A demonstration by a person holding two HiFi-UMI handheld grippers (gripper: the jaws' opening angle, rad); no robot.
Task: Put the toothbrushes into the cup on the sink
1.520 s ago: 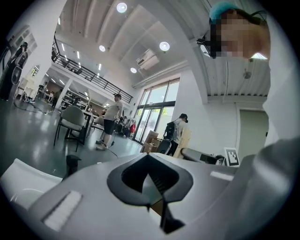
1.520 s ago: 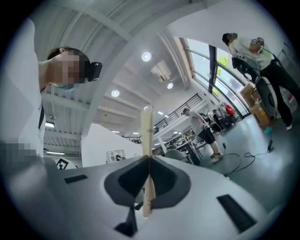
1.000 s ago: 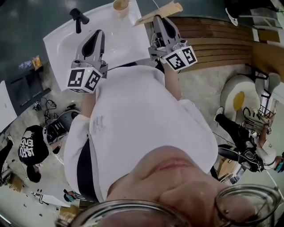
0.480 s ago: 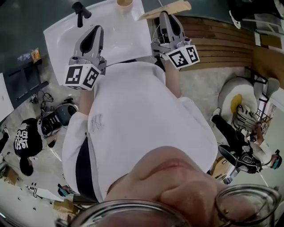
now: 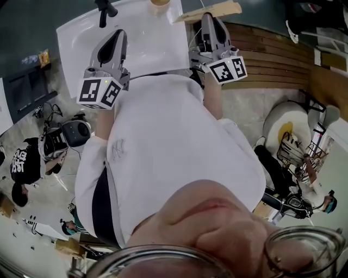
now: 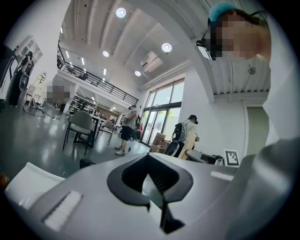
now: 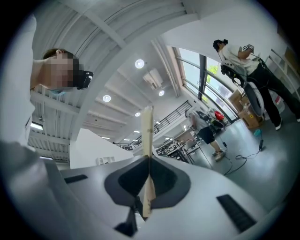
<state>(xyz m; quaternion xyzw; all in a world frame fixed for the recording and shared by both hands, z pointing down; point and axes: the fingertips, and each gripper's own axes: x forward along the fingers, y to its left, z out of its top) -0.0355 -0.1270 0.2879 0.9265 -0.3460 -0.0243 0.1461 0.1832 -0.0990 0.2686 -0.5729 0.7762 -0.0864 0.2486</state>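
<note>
In the head view my right gripper [image 5: 209,17] is shut on a pale wooden toothbrush [image 5: 223,9], which lies crosswise at the right rim of the white sink [image 5: 147,49]. The right gripper view shows that toothbrush [image 7: 148,133] edge-on, standing up out of the closed jaws [image 7: 147,164]. A tan cup [image 5: 161,2] sits on the sink's far rim, cut off by the picture's top edge. My left gripper [image 5: 118,34] hovers over the basin's left part, shut and empty; in its own view the left gripper [image 6: 150,164] holds nothing.
A black faucet [image 5: 104,9] stands at the sink's far left. A slatted wooden bench [image 5: 272,49] lies right of the sink. My own white shirt [image 5: 174,146] fills the middle of the head view. People and chairs [image 6: 82,124] stand farther off in the hall.
The head view has tilted, so sink and grippers sit slightly higher in the picture. Both grippers hold their places over the sink, and the right one keeps its grip on the toothbrush.
</note>
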